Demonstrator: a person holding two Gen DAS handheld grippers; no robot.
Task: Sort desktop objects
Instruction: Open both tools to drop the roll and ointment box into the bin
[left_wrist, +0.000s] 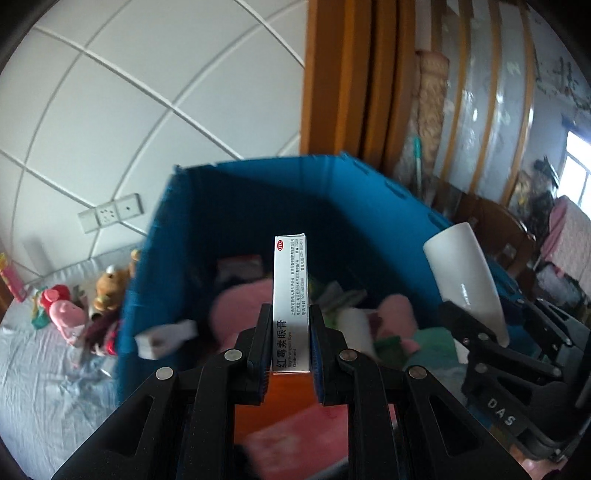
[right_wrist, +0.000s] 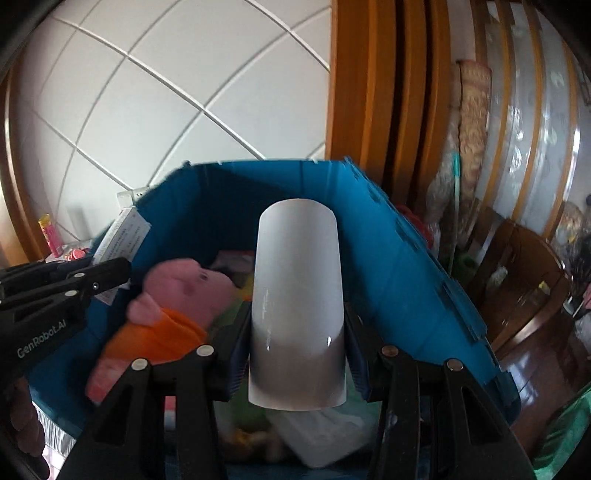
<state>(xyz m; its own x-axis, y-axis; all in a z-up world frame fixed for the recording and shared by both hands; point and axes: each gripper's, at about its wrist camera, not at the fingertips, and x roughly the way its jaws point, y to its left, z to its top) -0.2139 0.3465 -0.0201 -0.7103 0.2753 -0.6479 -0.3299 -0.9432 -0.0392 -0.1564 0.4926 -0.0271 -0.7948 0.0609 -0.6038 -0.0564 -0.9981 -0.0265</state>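
Both sets of jaws are loaded. The left gripper (left_wrist: 290, 334) is pinching a slim white ointment box (left_wrist: 290, 295) by its lower half, pads pressed flat on the two long sides, so the box stands up like a flag. The right gripper (right_wrist: 297, 354) is clamped across a white cup (right_wrist: 297, 295), jaws partly spread to take its width and gripping near the wider end, the rest jutting out ahead.

Both are aimed at the blue bin (left_wrist: 258, 206), which fills the middle of each view. In the left camera the cup (left_wrist: 465, 280) shows at three o'clock, tilted; in the right camera the left gripper (right_wrist: 107, 273) sits at nine o'clock with the box (right_wrist: 123, 236) poking past the bin's rim (right_wrist: 258, 164). My read: two items are being carried side by side for a drop into the bin, each held by its base so it falls clear when released.

Inside, a pink plush pig in orange (right_wrist: 177, 306) lies at about nine o'clock from the cup, among other soft things. At eight o'clock in the left view, more plush toys (left_wrist: 74, 306) sit on a grey sheet (left_wrist: 44, 369) outside the bin, perhaps waiting their turn.

Trouble spots: the bin contents are badly blurred, so most items cannot be named. The cup blocks the bin's middle in the right view, and its mouth is not clearly seen. The bin's near wall is cut off behind the gripper bodies, so I cannot tell whether either item is already over the opening.
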